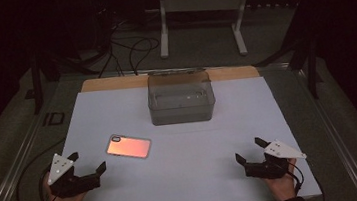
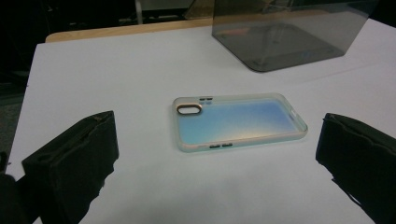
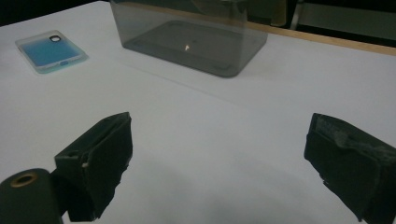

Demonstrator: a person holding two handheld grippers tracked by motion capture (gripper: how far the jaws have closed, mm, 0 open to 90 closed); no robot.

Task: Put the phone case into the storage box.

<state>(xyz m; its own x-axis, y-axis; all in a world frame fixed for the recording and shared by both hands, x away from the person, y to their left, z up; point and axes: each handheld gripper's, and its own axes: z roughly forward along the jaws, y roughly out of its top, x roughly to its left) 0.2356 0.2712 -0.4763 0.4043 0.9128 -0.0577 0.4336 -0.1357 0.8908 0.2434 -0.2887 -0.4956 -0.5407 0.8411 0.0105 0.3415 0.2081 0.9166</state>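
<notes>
Left tool [image 1: 88,162], lower left of the high view, jaws spread, grasping nothing. Right tool [image 1: 251,149], lower right, likewise released. Smoked clear bin [image 1: 181,97] upper centre on white surface [image 1: 197,154]. Phone case [image 1: 128,146] lies flat just up-right of the left tool, the nearer one; long axis runs across its jaws.

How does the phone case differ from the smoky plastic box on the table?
The phone case lies flat and thin; the box stands tall with upright walls. The case has an iridescent tint, orange-pink in the high view and blue in the gripper views; the box is see-through dark grey. The case sits nearer the left tongs, the box farther back at the middle. Both rest on the white sheet, untouched, and both are empty.
</notes>
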